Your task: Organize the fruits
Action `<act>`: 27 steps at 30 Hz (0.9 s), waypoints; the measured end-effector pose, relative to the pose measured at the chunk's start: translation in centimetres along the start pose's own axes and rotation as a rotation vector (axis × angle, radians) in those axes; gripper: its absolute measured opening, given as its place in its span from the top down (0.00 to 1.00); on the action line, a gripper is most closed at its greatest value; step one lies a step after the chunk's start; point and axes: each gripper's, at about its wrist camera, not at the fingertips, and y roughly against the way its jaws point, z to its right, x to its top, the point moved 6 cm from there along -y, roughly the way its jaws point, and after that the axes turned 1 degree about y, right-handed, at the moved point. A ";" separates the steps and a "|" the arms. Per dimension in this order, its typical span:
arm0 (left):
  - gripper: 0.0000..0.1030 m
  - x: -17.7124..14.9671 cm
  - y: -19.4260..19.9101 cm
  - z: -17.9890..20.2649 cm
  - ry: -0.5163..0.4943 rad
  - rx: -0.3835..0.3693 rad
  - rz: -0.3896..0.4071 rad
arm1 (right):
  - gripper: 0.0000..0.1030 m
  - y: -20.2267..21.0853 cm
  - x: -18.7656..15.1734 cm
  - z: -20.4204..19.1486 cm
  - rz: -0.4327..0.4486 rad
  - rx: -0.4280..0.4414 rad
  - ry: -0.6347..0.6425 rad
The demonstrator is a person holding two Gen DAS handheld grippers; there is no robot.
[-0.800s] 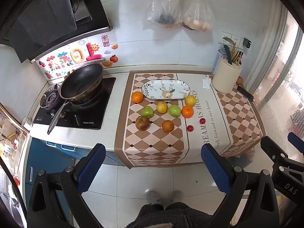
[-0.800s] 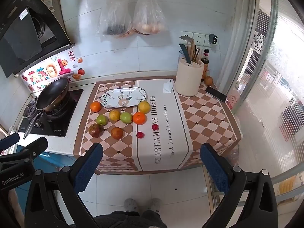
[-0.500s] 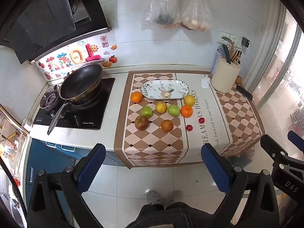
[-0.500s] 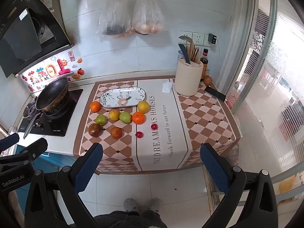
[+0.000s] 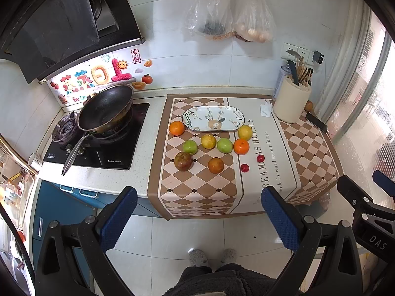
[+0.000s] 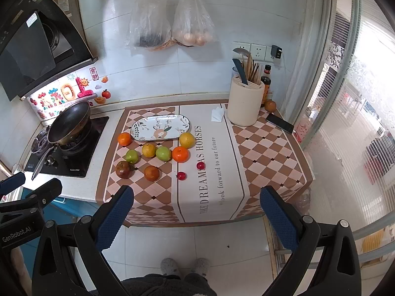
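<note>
From the left wrist view, the left gripper [image 5: 198,215] hung over bare floor tile short of the counter, its blue-padded jaws spread wide with nothing between them, and the right gripper's [image 5: 365,197] black frame showed at the right edge. The checked runner [image 5: 197,192] draped over the counter's front edge, with open cloth between that edge and the fruit. The fruits lay loose on the runner just in front of the oval deer-pattern plate [image 5: 191,120], which held nothing: three oranges, one [image 5: 176,128] touching the plate's left end, two green apples, two yellow citrus fruits, one dark red apple [image 5: 183,161] nearest the front, and two small red fruits [image 5: 244,168] on the lettered strip. A black wok [image 5: 106,109] sat on the stove to the left. From the right wrist view, the right gripper [image 6: 196,215] likewise stood wide and empty over the floor, with the left gripper's frame at the lower left. The runner's right half lay clear up to a cream utensil holder [image 6: 244,104] and a dark phone [image 6: 279,122] near the back corner; the same ten fruits sat left of centre, beside the plate.
</note>
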 end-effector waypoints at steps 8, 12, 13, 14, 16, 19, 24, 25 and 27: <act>0.00 0.9 0.5 -0.4 0.009 -0.004 0.005 | 0.00 0.3 0.4 -0.3 0.006 0.005 0.004; 0.00 1.0 0.4 -0.5 0.015 -0.005 0.004 | 0.00 0.1 0.5 -0.4 0.010 0.008 0.006; 0.00 1.0 0.4 -0.5 0.013 -0.003 0.005 | 0.00 0.2 0.5 -0.6 0.011 0.008 0.006; 0.00 1.0 0.4 -0.5 0.012 -0.005 0.005 | 0.00 0.2 0.5 -0.4 0.012 0.009 0.006; 0.00 1.0 0.4 -0.6 0.014 -0.006 0.005 | 0.00 0.2 0.5 -0.4 0.012 0.010 0.006; 0.00 0.9 0.4 -0.6 0.012 -0.007 0.007 | 0.00 0.2 0.5 -0.5 0.011 0.012 0.007; 0.00 0.8 0.4 -0.6 0.010 -0.005 0.008 | 0.00 0.2 0.7 -0.7 0.011 0.014 0.009; 0.00 0.9 0.4 -0.6 0.011 -0.005 0.009 | 0.00 0.2 0.6 -0.7 0.012 0.014 0.008; 0.00 0.8 0.4 -0.6 0.011 -0.007 0.008 | 0.00 0.2 0.7 -0.7 0.012 0.014 0.007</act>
